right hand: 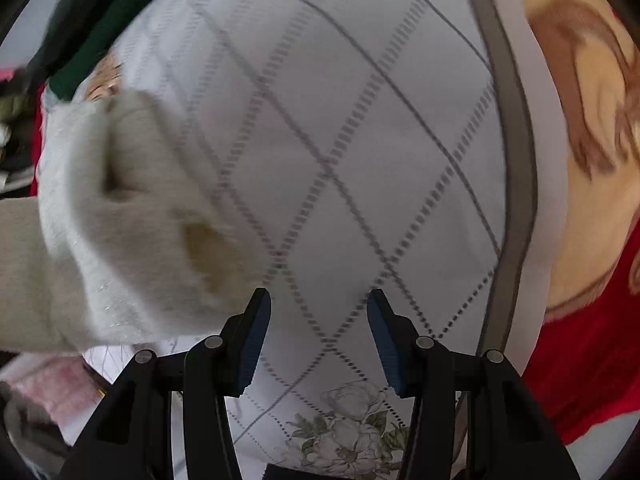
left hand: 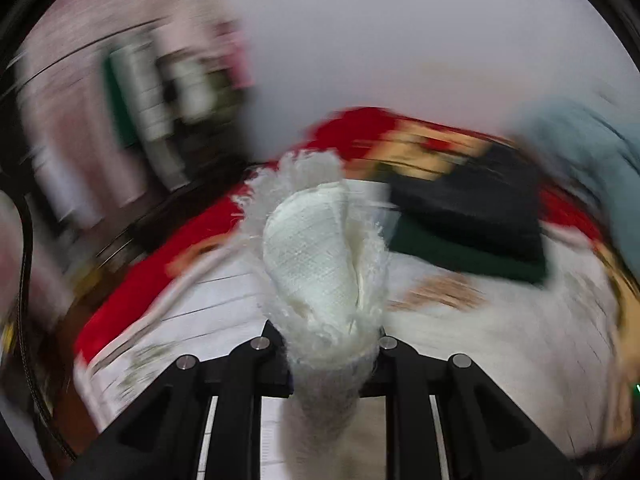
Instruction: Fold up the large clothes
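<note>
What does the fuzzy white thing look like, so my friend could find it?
Start at the big white bedspread with grey diamond lines. The fluffy cream knit garment bunches up above it, pinched in the left gripper. Unlike the flat dark green folded clothes nearby, it is pale, woolly and frayed at the edges.

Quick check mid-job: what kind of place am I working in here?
Probably a home bedroom, working on a bed: a quilted white bedcover with a floral print, a red patterned blanket beside it, and folded dark clothes stacked behind the cream knit garment.
</note>
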A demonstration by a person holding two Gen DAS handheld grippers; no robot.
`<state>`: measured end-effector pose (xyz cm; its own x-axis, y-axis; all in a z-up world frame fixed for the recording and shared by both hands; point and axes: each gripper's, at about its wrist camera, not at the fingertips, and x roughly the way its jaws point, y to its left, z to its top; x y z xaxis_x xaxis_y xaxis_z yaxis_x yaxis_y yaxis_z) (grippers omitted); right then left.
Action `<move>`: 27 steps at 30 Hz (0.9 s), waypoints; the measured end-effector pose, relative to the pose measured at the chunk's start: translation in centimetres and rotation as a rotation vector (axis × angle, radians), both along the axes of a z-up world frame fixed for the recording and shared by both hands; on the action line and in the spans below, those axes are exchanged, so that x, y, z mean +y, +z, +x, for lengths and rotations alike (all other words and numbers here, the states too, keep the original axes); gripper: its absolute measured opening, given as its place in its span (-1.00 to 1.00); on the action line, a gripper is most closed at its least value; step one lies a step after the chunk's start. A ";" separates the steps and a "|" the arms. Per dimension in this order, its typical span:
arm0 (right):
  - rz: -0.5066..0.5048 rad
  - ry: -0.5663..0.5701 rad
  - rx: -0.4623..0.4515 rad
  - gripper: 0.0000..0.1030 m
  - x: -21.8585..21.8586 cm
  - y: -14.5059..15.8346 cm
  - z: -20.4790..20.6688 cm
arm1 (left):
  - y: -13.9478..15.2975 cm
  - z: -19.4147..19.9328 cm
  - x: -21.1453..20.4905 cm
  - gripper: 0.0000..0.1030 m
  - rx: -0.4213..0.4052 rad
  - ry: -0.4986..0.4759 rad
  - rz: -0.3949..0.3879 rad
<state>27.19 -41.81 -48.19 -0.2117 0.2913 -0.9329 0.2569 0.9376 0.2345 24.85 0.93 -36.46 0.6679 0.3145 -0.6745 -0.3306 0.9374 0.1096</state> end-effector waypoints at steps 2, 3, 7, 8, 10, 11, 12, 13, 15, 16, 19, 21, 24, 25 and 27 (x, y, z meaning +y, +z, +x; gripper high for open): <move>-0.026 -0.025 0.016 0.02 -0.8 -0.8 -0.9 | -1.5 0.5 -5.7 -0.70 0.052 -0.194 -0.019; -0.030 -0.050 0.023 0.02 -1.5 -1.2 -1.5 | -2.2 0.4 -7.5 -0.71 0.074 -0.256 -0.037; -0.030 -0.089 0.025 0.02 -2.6 -1.8 -3.4 | -8.8 -0.5 -14.1 -0.71 0.229 -0.448 -0.170; -0.034 -0.087 0.027 0.02 -2.7 -1.9 -3.7 | -10.3 -0.7 -14.7 -0.71 0.255 -0.465 -0.185; -0.061 -0.081 0.034 0.01 -2.9 -2.1 -4.4 | -13.4 -1.1 -15.5 -0.71 0.314 -0.486 -0.229; -0.065 -0.082 0.039 0.01 -3.8 -2.0 -4.6 | -14.0 -1.2 -15.6 -0.71 0.322 -0.490 -0.223; -0.060 -0.089 0.045 0.01 -4.1 -2.0 -4.8 | -14.2 -1.5 -15.9 -0.70 0.319 -0.503 -0.200; -0.055 -0.098 0.054 0.01 -4.7 -1.8 -4.8 | -14.0 -1.6 -16.1 -0.69 0.317 -0.513 -0.180; -0.039 -0.113 0.063 0.01 -6.4 -1.2 -3.9 | -12.9 -1.4 -16.2 -0.58 0.334 -0.516 -0.150; -0.023 -0.125 0.059 0.02 -7.0 -0.7 -4.1 | -12.3 -1.3 -16.3 -0.58 0.347 -0.520 -0.146; 0.013 -0.133 0.014 0.02 -8.2 1.9 -4.2 | -9.9 -1.5 -15.1 -0.42 0.358 -0.506 -0.183; 0.047 -0.135 -0.027 0.02 -8.6 3.8 -4.0 | -9.2 -2.1 -13.7 0.51 0.359 -0.503 -0.263; 0.161 -0.140 -0.099 0.03 -8.5 6.7 -2.9 | -8.2 -2.8 -12.1 0.78 0.338 -0.464 -0.355; 0.203 -0.138 -0.108 0.07 -8.2 7.2 -2.5 | -7.7 -3.3 -11.3 0.78 0.335 -0.441 -0.375; 0.322 -0.132 -0.127 0.34 -6.6 7.5 -1.5 | -7.2 -3.8 -9.6 0.78 0.335 -0.388 -0.391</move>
